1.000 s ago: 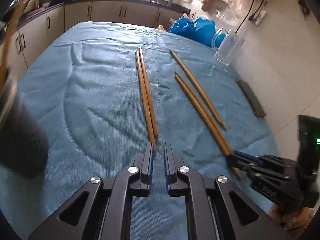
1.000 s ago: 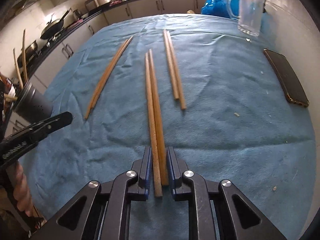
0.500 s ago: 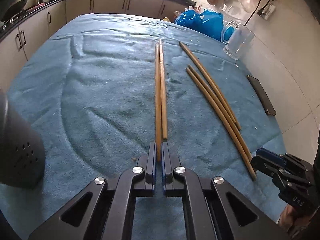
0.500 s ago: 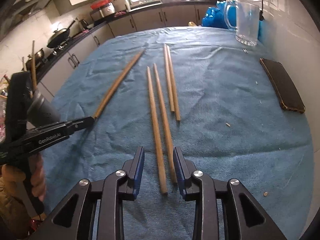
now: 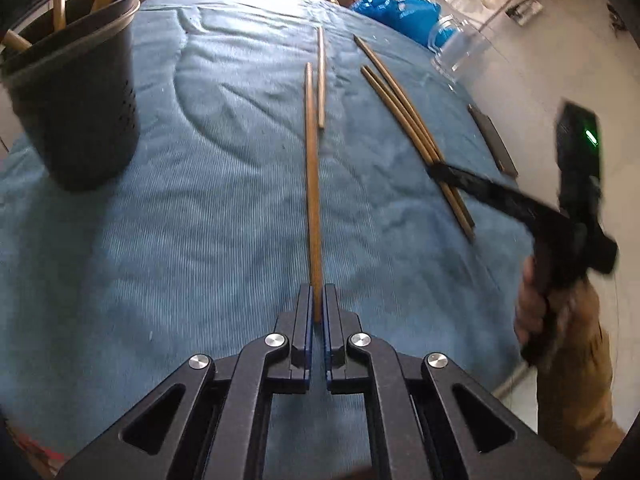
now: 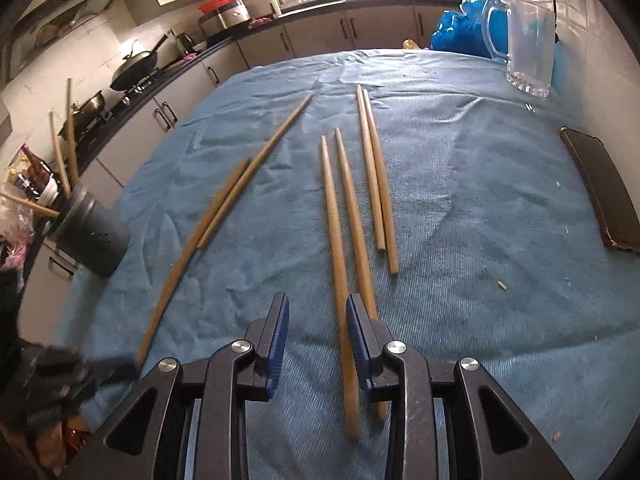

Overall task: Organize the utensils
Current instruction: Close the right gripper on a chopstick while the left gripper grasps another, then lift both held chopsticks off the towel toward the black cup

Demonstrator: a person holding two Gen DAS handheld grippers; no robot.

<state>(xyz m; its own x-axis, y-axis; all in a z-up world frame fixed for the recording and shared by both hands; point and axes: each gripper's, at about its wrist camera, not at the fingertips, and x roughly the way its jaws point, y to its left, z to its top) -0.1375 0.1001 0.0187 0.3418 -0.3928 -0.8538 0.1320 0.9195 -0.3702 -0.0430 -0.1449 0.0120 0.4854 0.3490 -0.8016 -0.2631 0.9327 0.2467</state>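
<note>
My left gripper (image 5: 316,308) is shut on the near end of one wooden chopstick (image 5: 313,184), which points away over the blue cloth. Its partner chopstick (image 5: 321,80) lies farther out on the cloth. In the right wrist view the left gripper (image 6: 116,362) is a dark blur at the lower left, holding that chopstick (image 6: 180,264). My right gripper (image 6: 316,332) is open. One chopstick (image 6: 338,264) lies between its jaws and a second chopstick (image 6: 356,232) runs under the right finger. Another pair (image 6: 378,184) lies just beyond. The right gripper (image 5: 440,170) hovers over those sticks.
A dark perforated holder (image 5: 76,96) with several sticks in it stands at the cloth's left edge, also seen as holder (image 6: 92,236). A glass mug (image 6: 528,48) and a blue bag sit at the far right. A dark phone (image 6: 600,192) lies by the right edge.
The left gripper closed on one chopstick and drew it nearer, apart from its partner; the holder came into its view. The right gripper opened and let go of its two chopsticks.
</note>
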